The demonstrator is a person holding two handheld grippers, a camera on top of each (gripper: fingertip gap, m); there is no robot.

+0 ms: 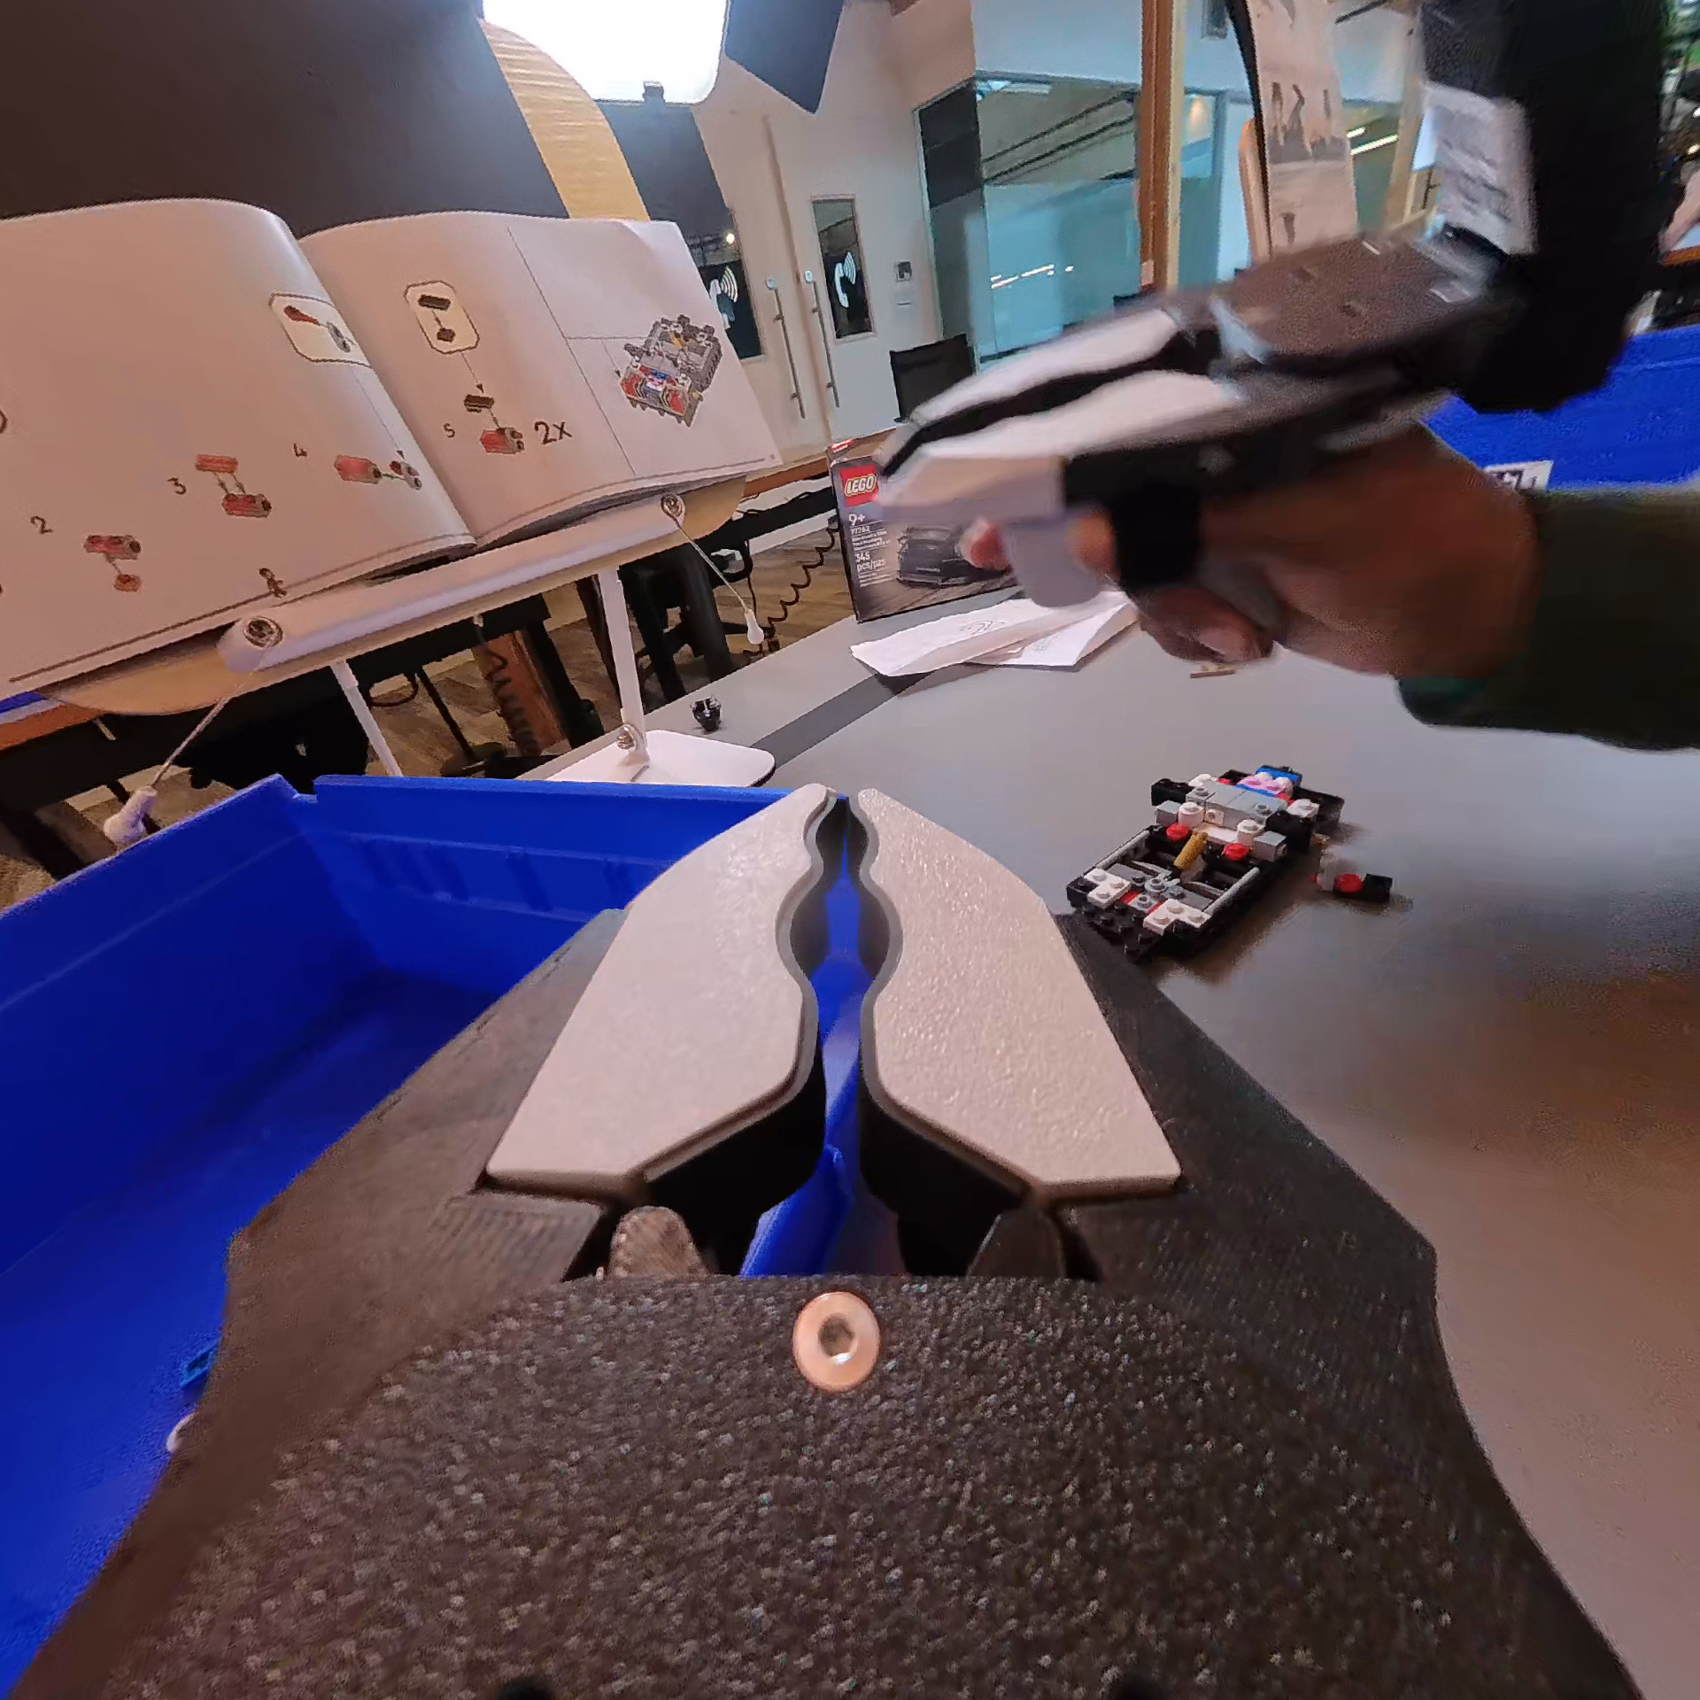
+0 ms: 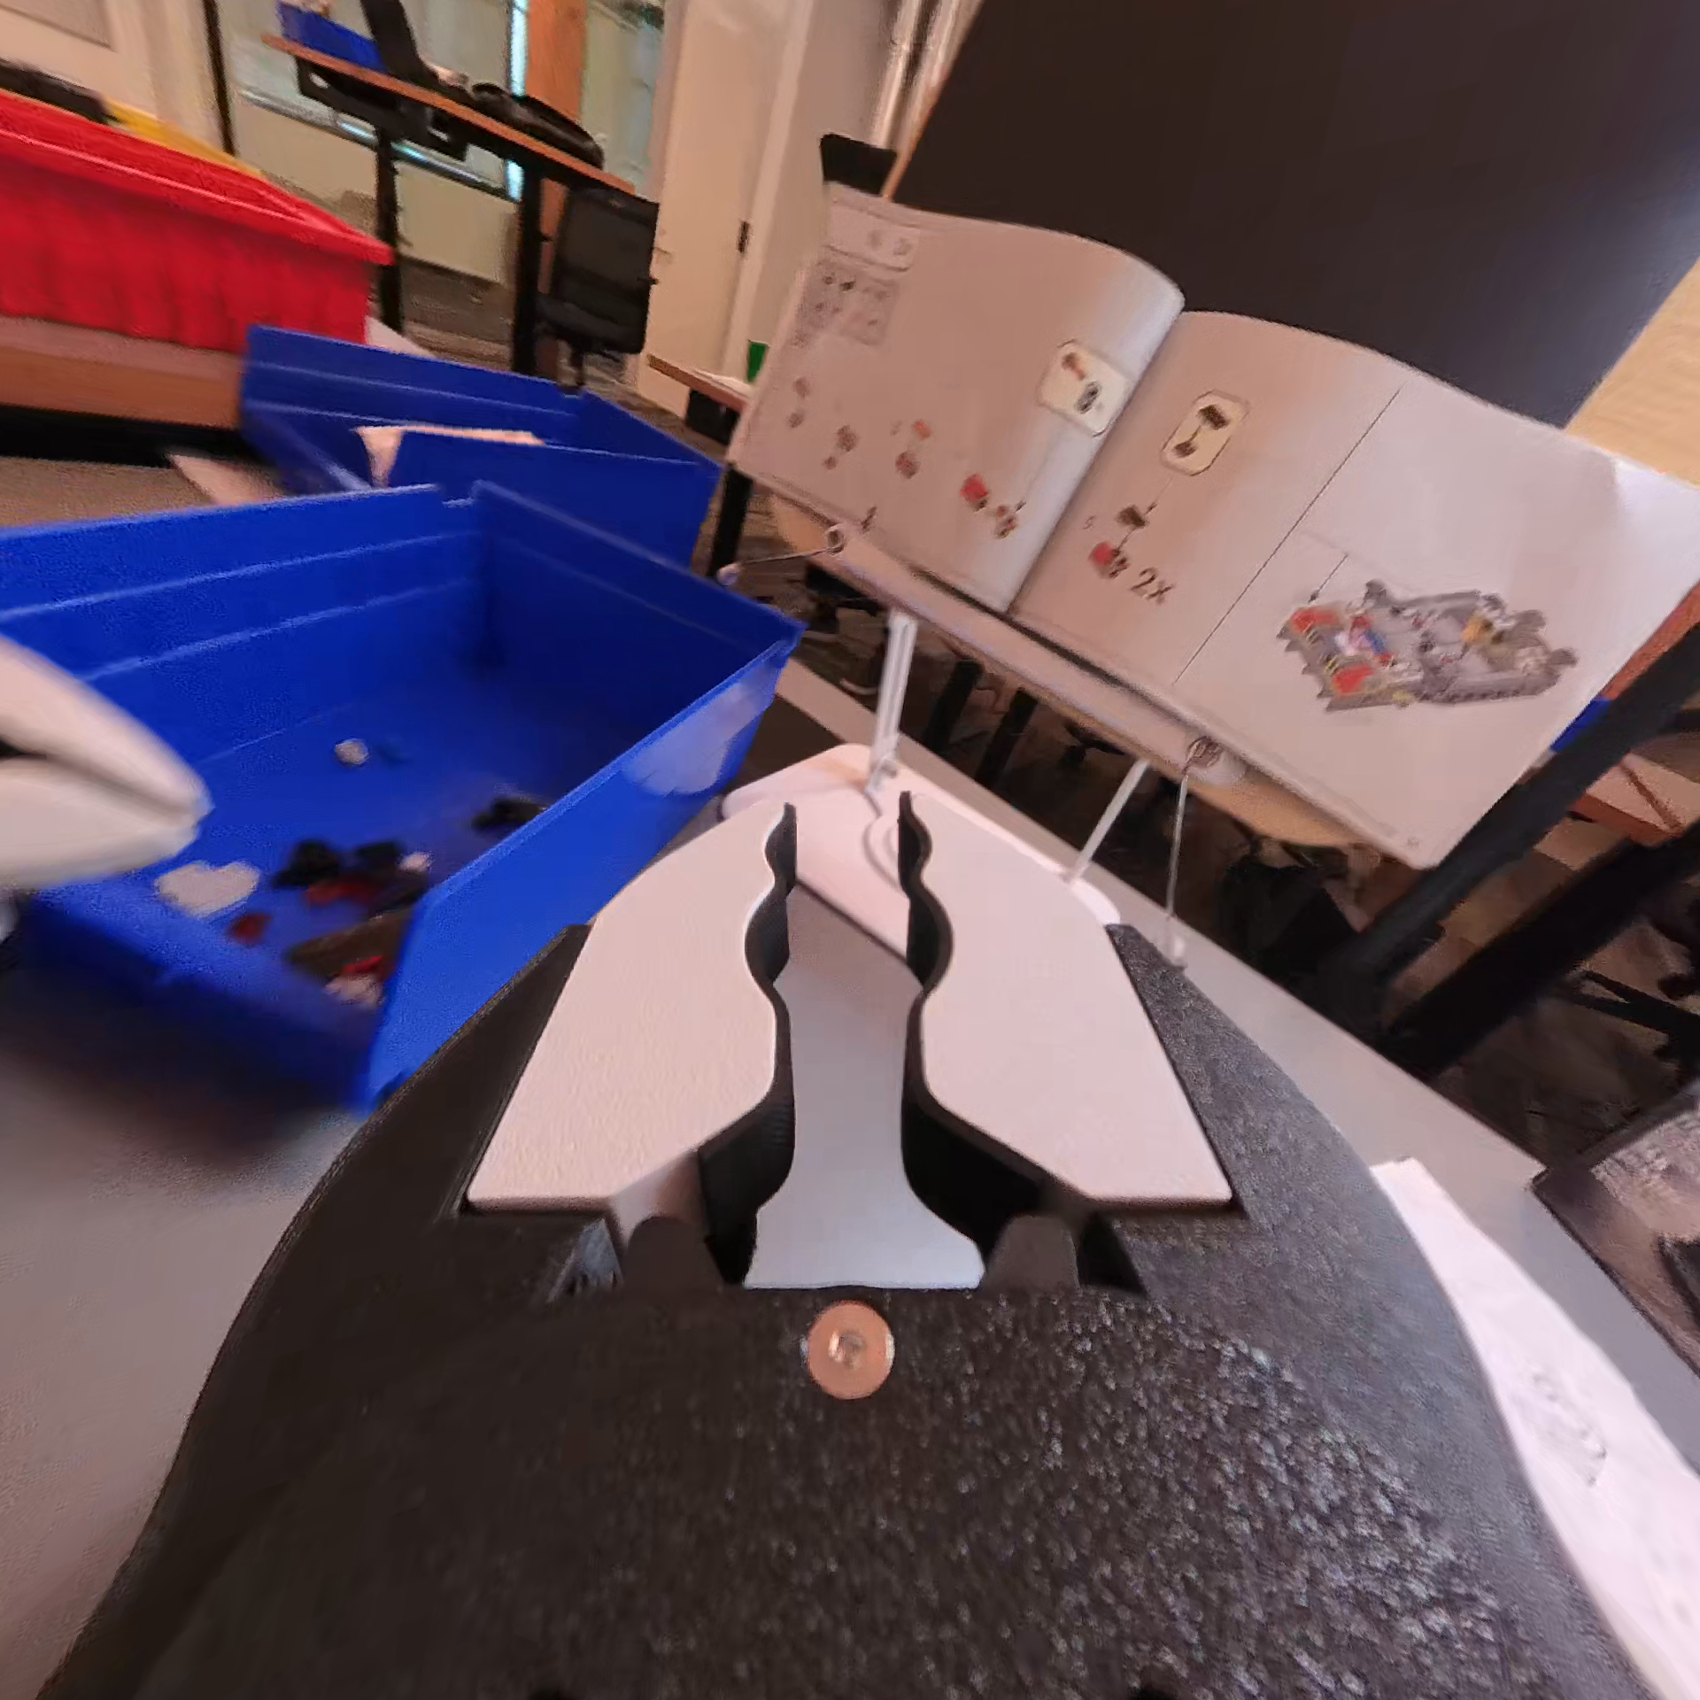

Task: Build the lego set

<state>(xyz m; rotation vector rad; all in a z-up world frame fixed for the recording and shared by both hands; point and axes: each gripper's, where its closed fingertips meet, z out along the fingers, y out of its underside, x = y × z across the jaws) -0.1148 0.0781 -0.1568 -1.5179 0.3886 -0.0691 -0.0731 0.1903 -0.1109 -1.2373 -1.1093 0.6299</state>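
1. While the left gripper (image 1: 844, 809) hangs over the near corner of a large blue plastic bin (image 1: 276, 920), its grey fingertips are pressed together with nothing between them; its own body hides most of the bin floor in the left wrist view.
2. Seen from the right wrist view, the same bin holds a loose scatter of small black, red and white bricks (image 2: 340, 883), too blurred to tell apart.
3. To the right, a partly built black and grey brick car chassis (image 1: 1205, 855) lies flat on the grey table (image 1: 1472, 1150), with a small red and black brick piece (image 1: 1357, 885) just beside it.
4. The right gripper (image 2: 846, 819) is released, its jaws parted and empty, above the table near a white book stand's base (image 2: 828, 865).
5. An open white instruction booklet (image 2: 1196, 478) rests on that stand; its far-left page is cut off in the left wrist view.
6. A dark printed box (image 1: 883, 543) stands behind white paper sheets (image 1: 993, 635), partly hidden by the hand (image 1: 1334, 570) holding the right gripper.
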